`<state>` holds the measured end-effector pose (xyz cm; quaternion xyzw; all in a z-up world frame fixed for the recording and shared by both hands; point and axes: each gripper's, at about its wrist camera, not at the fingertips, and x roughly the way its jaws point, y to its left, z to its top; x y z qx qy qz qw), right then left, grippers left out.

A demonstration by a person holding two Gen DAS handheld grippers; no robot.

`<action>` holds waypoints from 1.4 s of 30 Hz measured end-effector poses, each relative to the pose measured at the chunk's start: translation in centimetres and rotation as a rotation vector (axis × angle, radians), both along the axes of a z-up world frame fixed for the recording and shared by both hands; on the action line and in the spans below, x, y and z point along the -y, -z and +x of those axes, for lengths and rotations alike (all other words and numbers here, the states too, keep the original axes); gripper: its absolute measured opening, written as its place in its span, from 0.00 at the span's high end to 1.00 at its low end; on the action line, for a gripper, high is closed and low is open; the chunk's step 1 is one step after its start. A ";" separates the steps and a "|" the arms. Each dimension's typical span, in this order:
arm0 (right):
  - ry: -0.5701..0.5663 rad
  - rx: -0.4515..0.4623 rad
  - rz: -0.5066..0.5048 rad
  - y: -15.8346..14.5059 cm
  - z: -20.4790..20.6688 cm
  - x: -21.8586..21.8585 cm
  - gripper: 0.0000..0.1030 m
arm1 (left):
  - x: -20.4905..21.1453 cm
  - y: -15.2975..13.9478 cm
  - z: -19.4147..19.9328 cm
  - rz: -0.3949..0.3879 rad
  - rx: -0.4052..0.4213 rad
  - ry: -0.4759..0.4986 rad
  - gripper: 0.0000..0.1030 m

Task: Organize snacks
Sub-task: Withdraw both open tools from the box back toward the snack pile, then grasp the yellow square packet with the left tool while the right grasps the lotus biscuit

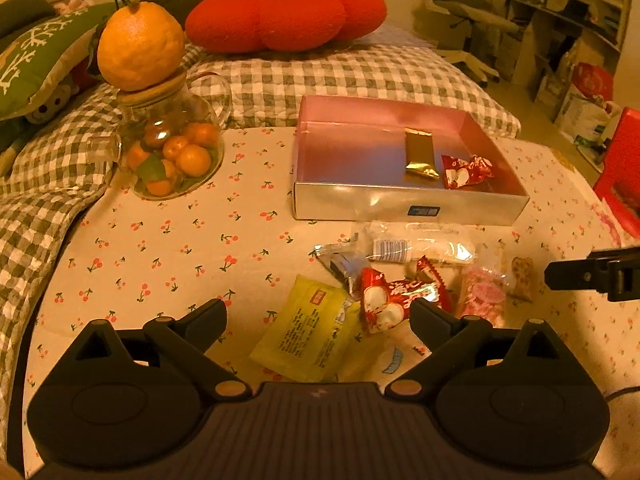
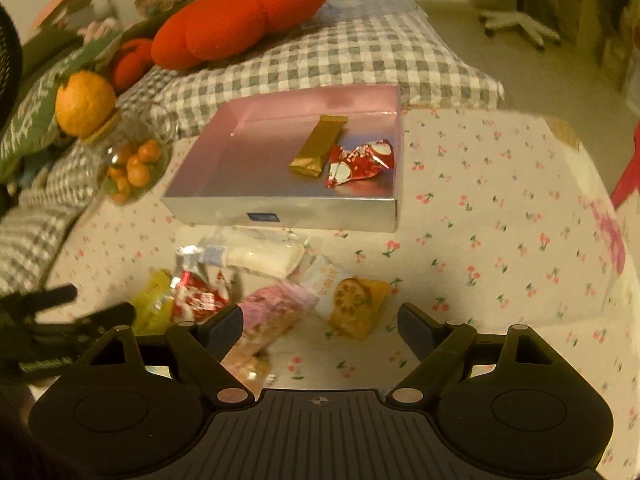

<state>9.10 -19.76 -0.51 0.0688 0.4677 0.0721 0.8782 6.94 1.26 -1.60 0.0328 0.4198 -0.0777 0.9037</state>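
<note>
A shallow silver box (image 1: 400, 205) (image 2: 280, 213) with a pink inside stands on the cherry-print tablecloth. In it lie a gold bar (image 1: 419, 154) (image 2: 318, 146) and a red-and-white candy (image 1: 466, 172) (image 2: 360, 164). In front of the box is a loose pile: a yellow packet (image 1: 308, 332), a red-and-white wrapper (image 1: 384, 300), a clear white pack (image 1: 424, 248), a pink packet (image 2: 272, 312) and a lotus-root snack (image 2: 356, 308). My left gripper (image 1: 318, 312) hovers open over the yellow packet. Over the pink packet and the lotus-root snack my right gripper (image 2: 320, 316) is open too.
A glass jar of small oranges (image 1: 172, 156) with a big orange (image 1: 140, 44) on its lid stands at the left. A checked quilt (image 1: 320, 76) and a red tomato cushion (image 1: 288, 12) lie behind the box. A red chair (image 1: 624, 160) is at the right.
</note>
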 end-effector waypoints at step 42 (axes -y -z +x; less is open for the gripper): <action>-0.215 0.131 -0.195 7.3 3.3 0.2 0.08 | -1.0 5.1 3.1 0.028 -0.112 0.133 0.29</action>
